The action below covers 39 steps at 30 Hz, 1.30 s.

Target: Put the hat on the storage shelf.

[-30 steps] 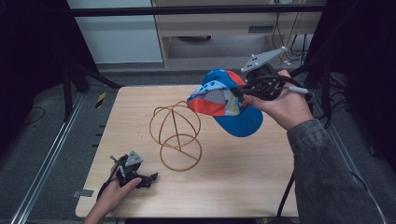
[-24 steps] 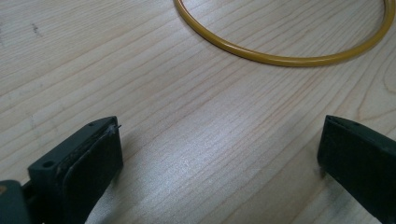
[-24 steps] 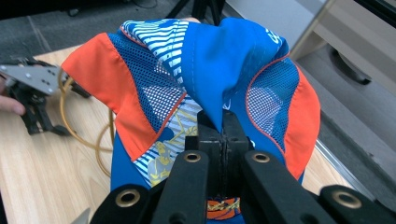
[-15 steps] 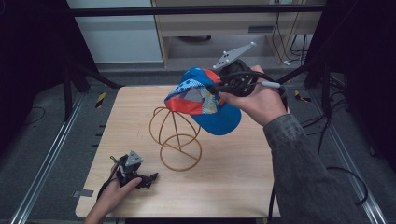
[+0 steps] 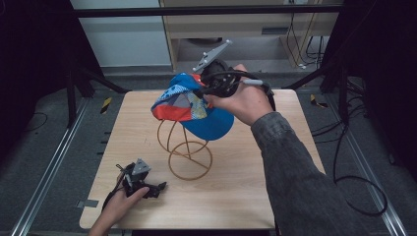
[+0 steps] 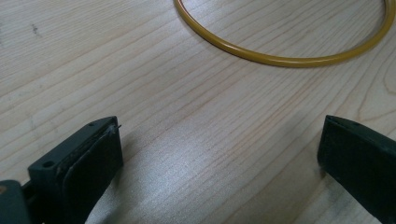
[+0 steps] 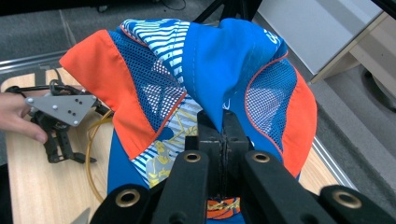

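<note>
A pale wooden table (image 5: 255,196) with a light grain fills the middle of the high view, standing on a dark grey floor (image 5: 44,152) with metal rails along its sides. Above the table's centre hangs a blue, orange and patterned fabric cap with mesh panels (image 5: 189,105), its blue brim pointing down toward the near right; it sits directly over the top of a thin golden wire hat stand made of loops on a round base ring (image 5: 189,155), and from the high view it is hard to tell whether the cap touches the top loop or hangs just above it. The right gripper (image 5: 209,88), held in a hand with a grey sleeve, has its two black jaws pressed together on a fold of the cap's blue cloth, as the right gripper view shows with the fabric (image 7: 205,79) bunched up right at the tips (image 7: 223,126). The left gripper (image 5: 147,188) lies low on the near left part of the table, just beside the stand's base ring (image 6: 280,58), with its jaws spread wide over bare wood and nothing between them.
</note>
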Motion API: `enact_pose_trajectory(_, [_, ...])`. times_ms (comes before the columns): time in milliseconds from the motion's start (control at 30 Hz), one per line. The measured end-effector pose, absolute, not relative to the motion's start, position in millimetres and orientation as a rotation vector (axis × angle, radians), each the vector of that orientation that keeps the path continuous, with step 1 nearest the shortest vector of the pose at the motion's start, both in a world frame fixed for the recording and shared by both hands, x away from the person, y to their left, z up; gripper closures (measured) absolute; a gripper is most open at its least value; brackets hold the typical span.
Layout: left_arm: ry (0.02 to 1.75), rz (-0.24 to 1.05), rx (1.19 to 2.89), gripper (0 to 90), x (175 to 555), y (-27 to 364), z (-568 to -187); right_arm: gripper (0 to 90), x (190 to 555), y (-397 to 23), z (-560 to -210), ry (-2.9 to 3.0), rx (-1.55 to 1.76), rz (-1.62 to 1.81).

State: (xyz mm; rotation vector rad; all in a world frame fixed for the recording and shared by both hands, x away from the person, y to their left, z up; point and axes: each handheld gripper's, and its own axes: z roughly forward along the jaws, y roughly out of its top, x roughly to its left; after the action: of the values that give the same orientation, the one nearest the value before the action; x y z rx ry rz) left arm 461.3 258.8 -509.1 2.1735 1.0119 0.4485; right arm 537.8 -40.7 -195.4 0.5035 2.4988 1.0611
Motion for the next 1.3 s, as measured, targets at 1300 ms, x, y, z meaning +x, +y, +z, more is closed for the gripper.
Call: enact_pose_trajectory(1300, [1.013, 0.448, 2.171, 0.0, 461, 259, -509, 89.5, 545, 19, -223, 2.612, 0.435, 0.97])
